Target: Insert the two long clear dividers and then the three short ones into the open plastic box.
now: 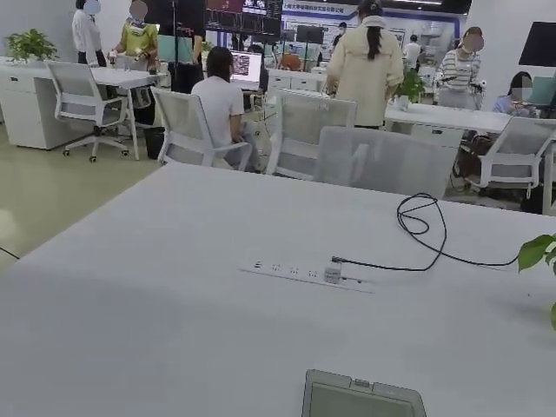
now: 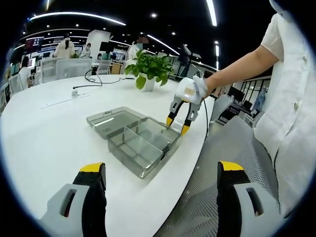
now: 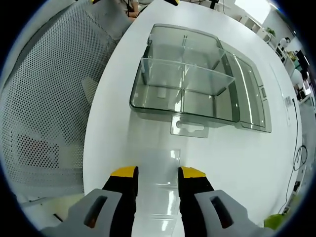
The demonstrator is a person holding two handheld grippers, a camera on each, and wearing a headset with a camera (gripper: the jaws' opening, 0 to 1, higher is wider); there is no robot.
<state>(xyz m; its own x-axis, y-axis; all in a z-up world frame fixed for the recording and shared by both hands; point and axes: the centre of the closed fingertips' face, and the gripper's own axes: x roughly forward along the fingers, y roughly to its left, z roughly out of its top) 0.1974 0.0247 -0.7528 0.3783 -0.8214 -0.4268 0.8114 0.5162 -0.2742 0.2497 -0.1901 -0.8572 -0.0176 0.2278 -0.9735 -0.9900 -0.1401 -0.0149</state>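
Nearest, the left gripper [image 2: 161,167] hangs off the table's [image 1: 174,304] near edge, its jaws spread wide with nothing between them. The right gripper [image 3: 158,172] hovers low over a few loose clear dividers [image 3: 170,190] lying flat on the table just short of the box. Its jaws stand apart and, as far as I can make out, grip nothing.

The box [image 3: 163,114] sits close to the table's near edge, with its lid [image 3: 252,98] folded open flat on the far side. I'd say the job is partly done. At least one tall clear wall [image 3: 187,74] already stands across the box, with a shorter cross piece meeting it, so it is split into compartments. The loose pieces outside suggest some are yet to go in.

What beats me is the count. Clear plastic against clear plastic hides the edges, so I cannot tell how many long or short dividers are seated, or how many lie loose. From the head view, just a corner of the box [image 1: 363,398] shows at the bottom edge. Farther off are a power strip [image 1: 304,274], a looped black cable [image 1: 426,230] and a potted plant [image 2: 148,69].
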